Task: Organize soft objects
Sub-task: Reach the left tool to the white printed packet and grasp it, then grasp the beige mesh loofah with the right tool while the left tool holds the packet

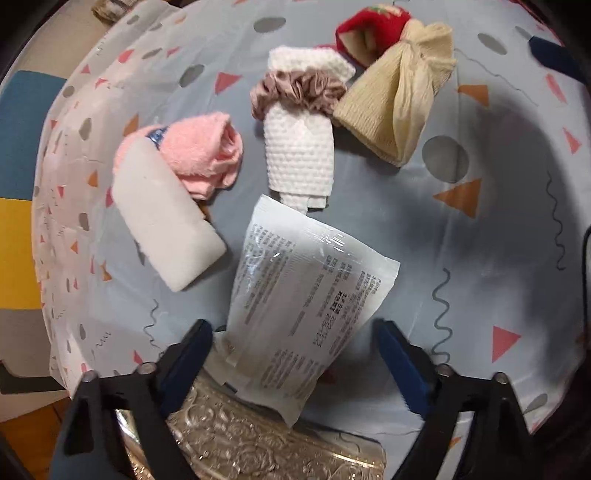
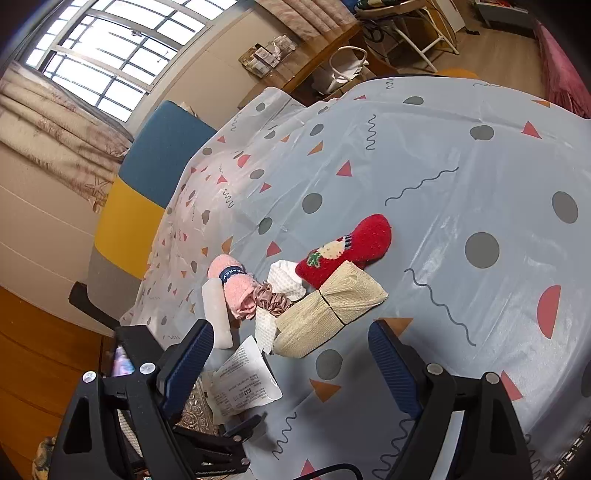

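Soft items lie grouped on the patterned tablecloth [image 1: 461,229]: a white plastic packet [image 1: 306,314], a white foam block [image 1: 166,221], a rolled pink towel [image 1: 199,155], a white waffle cloth [image 1: 299,147] with a mauve scrunchie [image 1: 295,92] around it, a beige knotted cloth [image 1: 399,103] and a red sock [image 1: 369,26]. My left gripper [image 1: 291,347] is open, its jaws on either side of the packet's near end. My right gripper [image 2: 291,347] is open and empty above the cloth, near the beige cloth [image 2: 325,314] and red sock [image 2: 351,251].
A silver embossed box [image 1: 266,443] sits under the left gripper at the table's near edge. A blue, yellow and grey chair [image 2: 147,184] stands beyond the table's left edge. A window and wooden furniture are behind.
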Demonstrator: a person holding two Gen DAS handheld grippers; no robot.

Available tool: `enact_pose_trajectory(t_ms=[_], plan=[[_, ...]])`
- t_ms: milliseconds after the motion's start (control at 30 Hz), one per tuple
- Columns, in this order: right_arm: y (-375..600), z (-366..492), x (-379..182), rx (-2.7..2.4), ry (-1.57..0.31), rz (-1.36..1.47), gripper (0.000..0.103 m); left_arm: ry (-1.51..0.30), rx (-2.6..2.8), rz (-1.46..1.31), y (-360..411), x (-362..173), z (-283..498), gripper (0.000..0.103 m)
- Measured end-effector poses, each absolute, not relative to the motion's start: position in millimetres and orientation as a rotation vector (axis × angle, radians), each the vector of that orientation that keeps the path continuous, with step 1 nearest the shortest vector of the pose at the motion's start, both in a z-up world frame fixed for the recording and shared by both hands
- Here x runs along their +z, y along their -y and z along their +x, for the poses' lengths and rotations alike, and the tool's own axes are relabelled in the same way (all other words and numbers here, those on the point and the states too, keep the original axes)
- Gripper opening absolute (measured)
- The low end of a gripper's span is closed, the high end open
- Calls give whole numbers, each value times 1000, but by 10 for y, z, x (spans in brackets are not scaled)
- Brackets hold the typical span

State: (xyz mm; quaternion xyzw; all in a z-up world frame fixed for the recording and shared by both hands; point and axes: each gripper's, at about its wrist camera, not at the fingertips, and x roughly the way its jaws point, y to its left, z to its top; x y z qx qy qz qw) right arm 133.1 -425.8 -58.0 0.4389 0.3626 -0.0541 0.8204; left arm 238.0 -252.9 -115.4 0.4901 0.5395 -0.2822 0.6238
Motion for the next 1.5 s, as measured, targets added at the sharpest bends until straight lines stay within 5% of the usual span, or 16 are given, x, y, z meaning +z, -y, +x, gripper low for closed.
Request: enact_pose_trajectory(t_ms=[200, 567, 1067, 1500], plan=[[4269, 1322, -579, -119, -765, 940, 88, -1242, -653, 1107, 2565, -1104, 2351, 66], [4446, 1184, -634, -205, -722, 1016, 88, -1198, -584, 986, 2627, -1000, 1740, 65], [4459, 1224, -780, -192, -780, 1075, 86, -896, -523, 835, 2264, -991, 728, 63], [4249, 1407, -889, -184, -920, 972, 86, -796, -544, 679, 2048, -1046, 718, 63]])
